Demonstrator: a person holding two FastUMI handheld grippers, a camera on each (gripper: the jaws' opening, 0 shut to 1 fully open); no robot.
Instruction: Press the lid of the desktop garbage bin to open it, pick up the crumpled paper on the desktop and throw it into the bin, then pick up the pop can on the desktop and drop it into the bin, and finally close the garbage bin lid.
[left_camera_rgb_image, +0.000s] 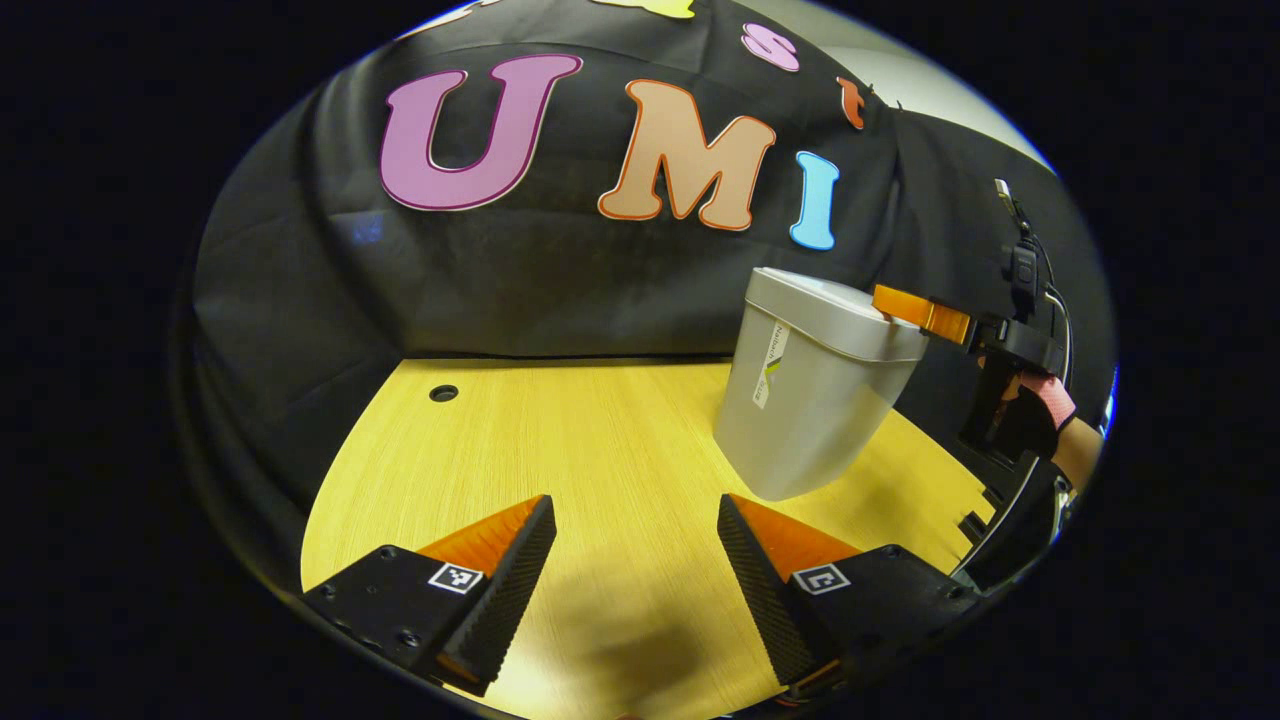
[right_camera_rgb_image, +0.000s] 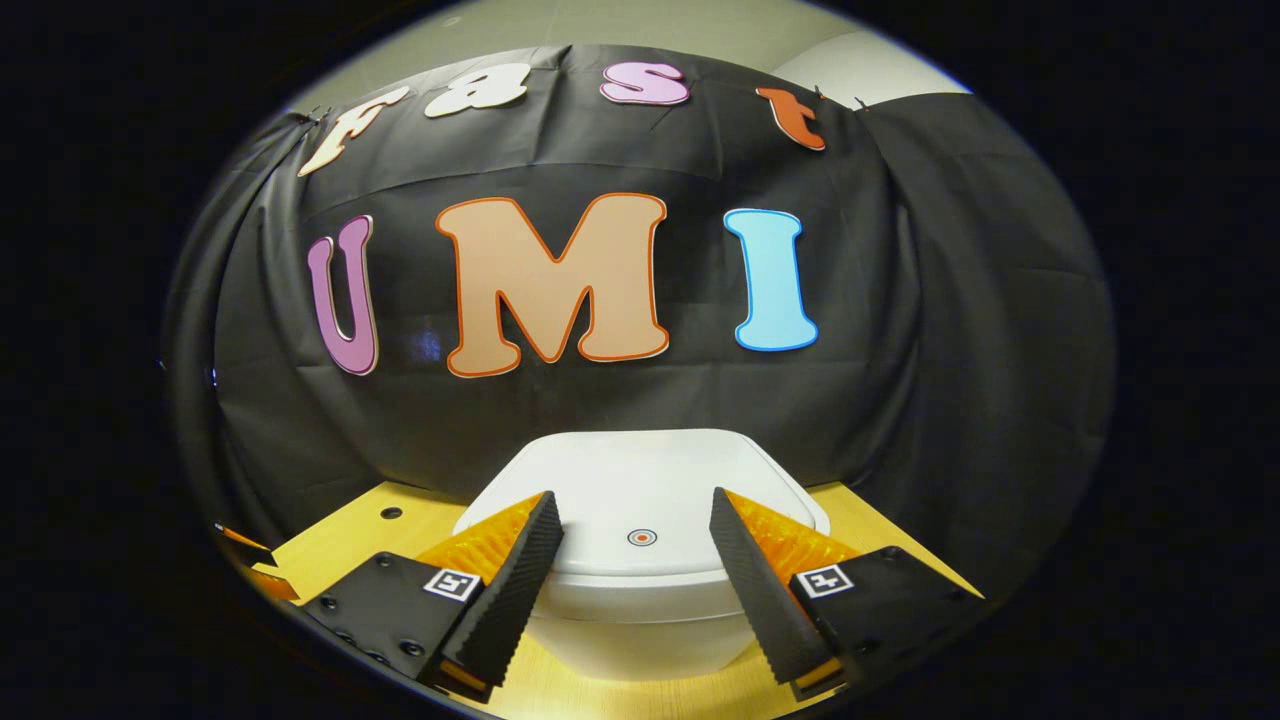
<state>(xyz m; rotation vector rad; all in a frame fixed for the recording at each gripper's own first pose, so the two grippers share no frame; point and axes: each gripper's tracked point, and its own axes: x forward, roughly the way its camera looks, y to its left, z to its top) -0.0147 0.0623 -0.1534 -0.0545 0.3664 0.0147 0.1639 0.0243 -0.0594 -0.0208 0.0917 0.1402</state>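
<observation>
At lower centre of the right gripper view, the white plastic bin (right_camera_rgb_image: 640, 560) sat on the yellow wooden bench (right_camera_rgb_image: 330, 540), lid (right_camera_rgb_image: 640, 490) shut. Right gripper (right_camera_rgb_image: 636, 560) wide open, empty, over it; left gripper (left_camera_rgb_image: 636, 560) likewise spread, holding nothing. Risk: an off-centre press missing the lid's round mark (right_camera_rgb_image: 642, 537) could tip or shove the light bin.

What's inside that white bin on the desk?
Cannot tell: the bin's lid is down and covers whatever is inside. On top, the lid shows a small round mark, with the right tongs open just above.
</observation>
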